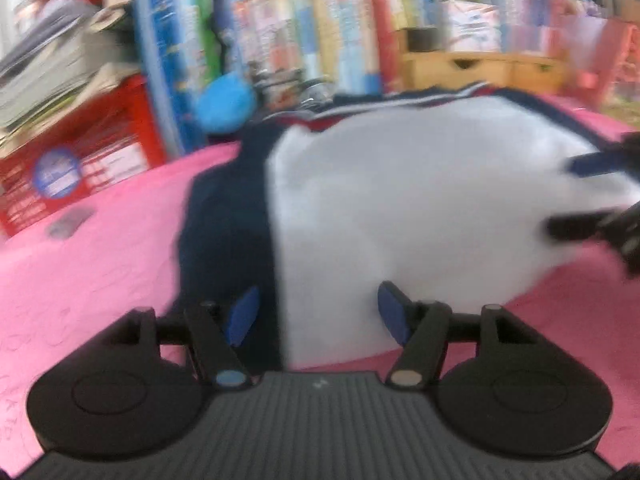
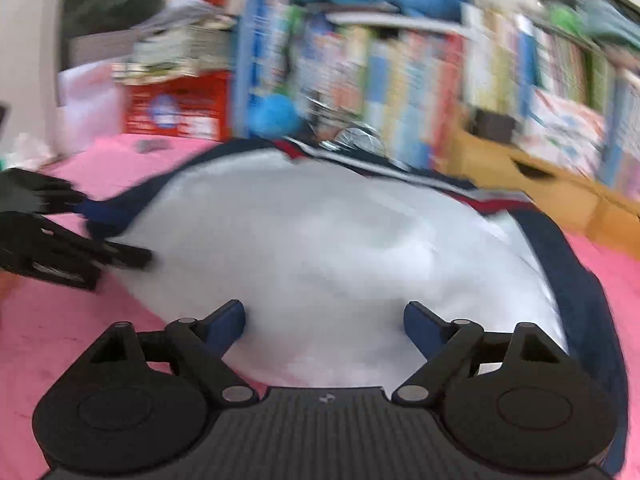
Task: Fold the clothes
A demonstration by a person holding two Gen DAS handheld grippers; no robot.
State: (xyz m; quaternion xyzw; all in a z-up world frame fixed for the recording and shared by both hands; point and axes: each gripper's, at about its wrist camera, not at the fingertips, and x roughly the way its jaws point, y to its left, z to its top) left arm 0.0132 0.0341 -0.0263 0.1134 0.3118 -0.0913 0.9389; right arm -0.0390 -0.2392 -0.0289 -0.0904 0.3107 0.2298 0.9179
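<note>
A white garment with navy sleeves and red-striped trim [image 1: 400, 200] lies spread on a pink cloth surface [image 1: 100, 260]; it also shows in the right wrist view [image 2: 340, 248]. My left gripper [image 1: 318, 314] is open and empty over the garment's near edge, where navy meets white. My right gripper [image 2: 324, 320] is open and empty over the white near edge. The right gripper shows at the right edge of the left wrist view [image 1: 580, 196], and the left gripper at the left edge of the right wrist view [image 2: 116, 232]. Both views are motion-blurred.
A wall of books [image 1: 320, 32] stands behind the surface, with a red box [image 1: 80, 160], a blue plush toy [image 1: 226, 100] and a wooden drawer unit [image 1: 480, 68]. The pink cloth [image 2: 60, 332] extends on both sides of the garment.
</note>
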